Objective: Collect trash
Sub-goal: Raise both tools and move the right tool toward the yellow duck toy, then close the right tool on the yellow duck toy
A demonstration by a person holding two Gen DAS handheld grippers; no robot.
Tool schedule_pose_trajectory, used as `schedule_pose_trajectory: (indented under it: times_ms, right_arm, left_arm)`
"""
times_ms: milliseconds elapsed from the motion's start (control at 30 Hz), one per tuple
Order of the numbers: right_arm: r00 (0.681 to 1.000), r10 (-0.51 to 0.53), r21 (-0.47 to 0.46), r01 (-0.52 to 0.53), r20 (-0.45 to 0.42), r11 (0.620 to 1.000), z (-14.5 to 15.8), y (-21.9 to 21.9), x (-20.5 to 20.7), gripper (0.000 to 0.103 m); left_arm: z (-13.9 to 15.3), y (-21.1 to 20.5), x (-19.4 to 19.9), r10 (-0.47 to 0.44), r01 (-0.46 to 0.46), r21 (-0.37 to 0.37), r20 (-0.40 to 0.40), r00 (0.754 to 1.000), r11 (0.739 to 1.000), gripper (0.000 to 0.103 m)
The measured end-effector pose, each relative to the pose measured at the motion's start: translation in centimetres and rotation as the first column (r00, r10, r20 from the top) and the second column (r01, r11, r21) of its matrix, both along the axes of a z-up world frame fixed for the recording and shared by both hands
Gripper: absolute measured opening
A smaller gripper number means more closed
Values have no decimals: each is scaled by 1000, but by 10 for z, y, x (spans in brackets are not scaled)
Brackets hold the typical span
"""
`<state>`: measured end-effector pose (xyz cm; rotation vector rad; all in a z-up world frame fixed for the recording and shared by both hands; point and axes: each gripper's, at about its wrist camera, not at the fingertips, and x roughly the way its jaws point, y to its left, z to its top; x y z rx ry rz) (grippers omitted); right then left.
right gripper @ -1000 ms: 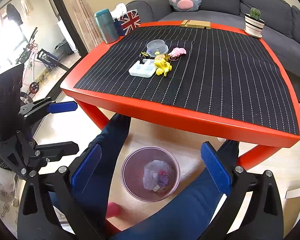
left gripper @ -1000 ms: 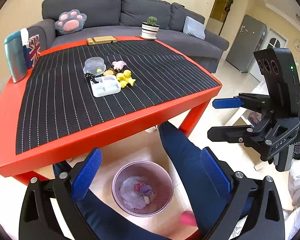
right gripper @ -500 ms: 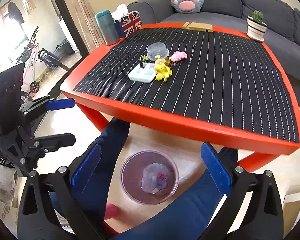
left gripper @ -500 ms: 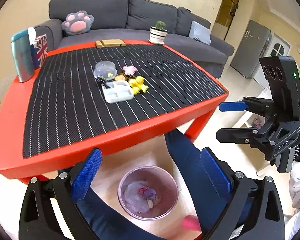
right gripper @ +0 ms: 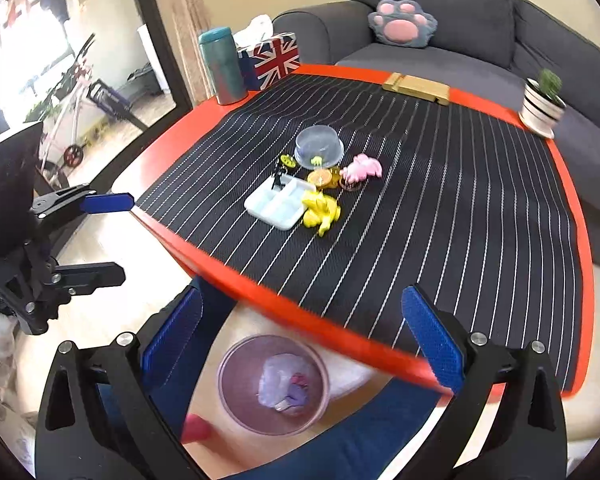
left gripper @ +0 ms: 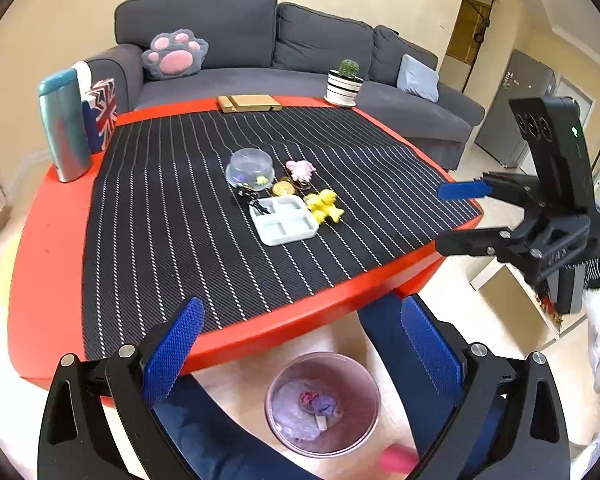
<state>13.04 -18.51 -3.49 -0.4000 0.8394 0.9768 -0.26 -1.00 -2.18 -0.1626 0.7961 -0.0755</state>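
Both grippers have risen since a second ago, so the red table [left gripper: 40,248] now fills more of each view and the small things on it sit closer to centre. Nearest, the left gripper [left gripper: 300,360] and the right gripper [right gripper: 300,344] each have their blue fingers spread wide with nothing between them, held over open floor. Below them the pink bin [left gripper: 322,402] stands on the floor between the person's blue-trousered legs [left gripper: 384,332], just off the table's near edge; crumpled trash [left gripper: 316,404] lies inside, though what it is I can't quite tell. Further on, mid-table on the striped mat [left gripper: 160,248], a white tray [left gripper: 286,226], yellow toy [left gripper: 324,208], pink toy [left gripper: 300,169] and clear bowl [left gripper: 250,169] cluster together, with bare mat all round them. Farthest, a grey sofa [left gripper: 236,28] runs behind the table.
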Motion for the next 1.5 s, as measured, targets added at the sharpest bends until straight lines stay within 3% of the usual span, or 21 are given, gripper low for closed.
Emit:
schedule_pose_trajectory:
  times_ms: [367, 667, 867, 1333, 1500]
  right_arm:
    - [992, 126, -106, -123, 22, 987, -6, 50, 40, 98]
    - [970, 243, -254, -229, 24, 940, -35, 87, 62, 97]
    - [952, 306, -308, -289, 8, 906, -46, 97, 65, 74]
    - [938, 344, -283, -340, -35, 897, -52, 101, 67, 50]
    - [937, 347, -280, -343, -40, 896, -52, 102, 67, 33]
  left_arm:
    - [-1, 13, 3, 28, -28, -15, -7, 1000, 999, 95]
    - [-4, 19, 1, 42, -43, -31, -11, 999, 999, 95]
    - [-6, 23, 0, 51, -52, -37, -12, 999, 998, 95]
    - [-11, 25, -5, 57, -58, -47, -21, 998, 997, 95]
    - [-14, 24, -5, 58, -59, -47, -29, 998, 997, 95]
